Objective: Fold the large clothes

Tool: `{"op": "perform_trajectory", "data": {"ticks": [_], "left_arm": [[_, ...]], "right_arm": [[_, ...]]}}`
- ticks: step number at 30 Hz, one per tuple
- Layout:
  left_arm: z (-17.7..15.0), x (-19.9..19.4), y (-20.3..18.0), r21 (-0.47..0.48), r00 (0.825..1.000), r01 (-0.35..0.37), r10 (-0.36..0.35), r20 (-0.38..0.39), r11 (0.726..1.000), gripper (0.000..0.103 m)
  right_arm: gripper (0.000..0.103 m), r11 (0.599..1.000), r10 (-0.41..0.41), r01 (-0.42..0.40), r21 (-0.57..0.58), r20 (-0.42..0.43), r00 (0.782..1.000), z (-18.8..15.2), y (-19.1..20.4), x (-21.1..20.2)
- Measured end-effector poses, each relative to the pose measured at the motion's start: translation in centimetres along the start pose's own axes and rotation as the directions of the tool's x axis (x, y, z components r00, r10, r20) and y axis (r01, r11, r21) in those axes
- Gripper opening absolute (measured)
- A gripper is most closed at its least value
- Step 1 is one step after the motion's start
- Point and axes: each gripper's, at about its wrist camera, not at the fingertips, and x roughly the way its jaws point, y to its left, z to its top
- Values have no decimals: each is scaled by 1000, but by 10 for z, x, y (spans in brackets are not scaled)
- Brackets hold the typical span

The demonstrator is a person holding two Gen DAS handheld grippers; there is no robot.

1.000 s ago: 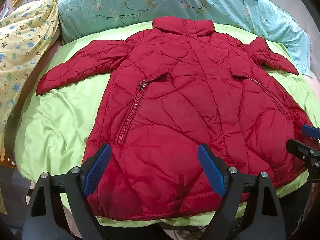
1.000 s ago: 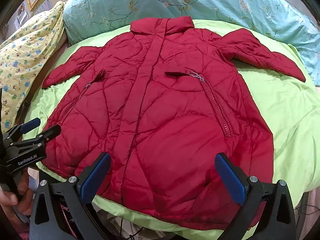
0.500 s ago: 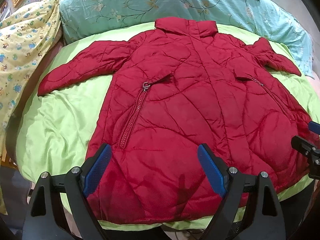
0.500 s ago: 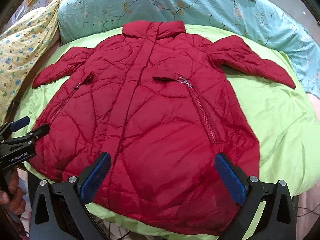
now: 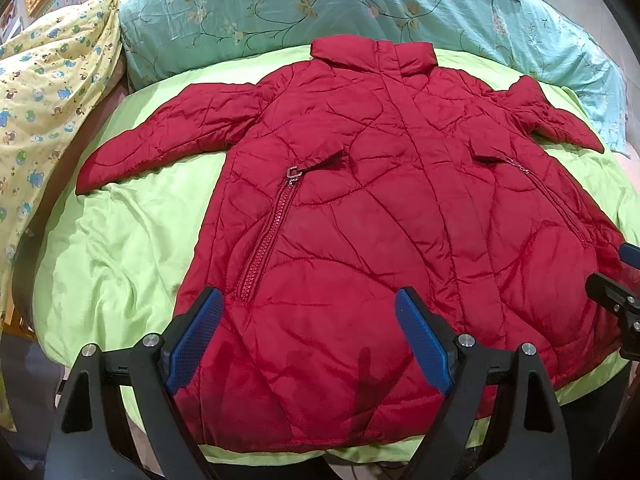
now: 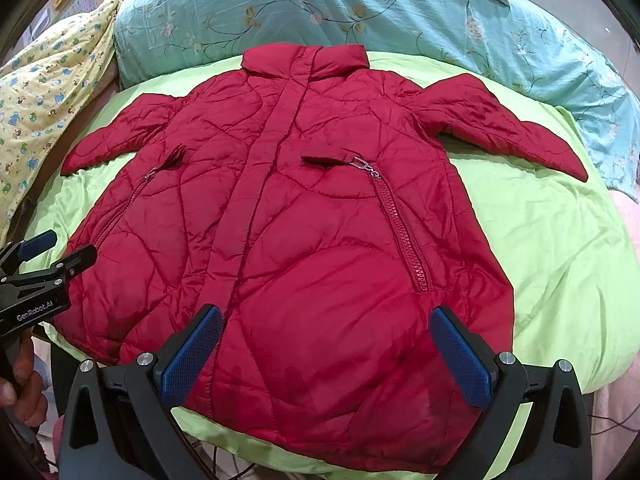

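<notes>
**Red quilted coat spread flat, both grippers poised above its hem**

At six o'clock in the left wrist view, the left gripper (image 5: 308, 336) hangs over the hem with its blue-padded fingers (image 5: 196, 336) spread wide and nothing between them. The right gripper (image 6: 326, 354) sits likewise at six o'clock in its own view, fingers released, gripping nothing; it also peeks in at three o'clock of the left view. A person's hand (image 6: 18, 376) shows at eight o'clock in the right view, under the left gripper.

The coat (image 5: 380, 220) lies front-up in the middle of the green sheet (image 5: 120, 240), collar toward twelve o'clock, sleeves reaching to nine and two o'clock, pocket zippers (image 5: 268, 236) slanting down each side.

Beyond the collar, a turquoise floral quilt (image 5: 260, 12) runs across twelve o'clock; a yellow printed blanket (image 5: 44, 92) hangs at ten o'clock.
</notes>
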Motion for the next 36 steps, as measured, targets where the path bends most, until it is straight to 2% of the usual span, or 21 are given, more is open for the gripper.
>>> {"op": "perform_trajectory", "data": {"ticks": [36], "left_arm": [[17, 11, -3, -1, 1000, 2, -2, -4, 1000, 89]], "right_arm": [[103, 999, 28, -28, 26, 4, 1000, 14, -7, 5]]}}
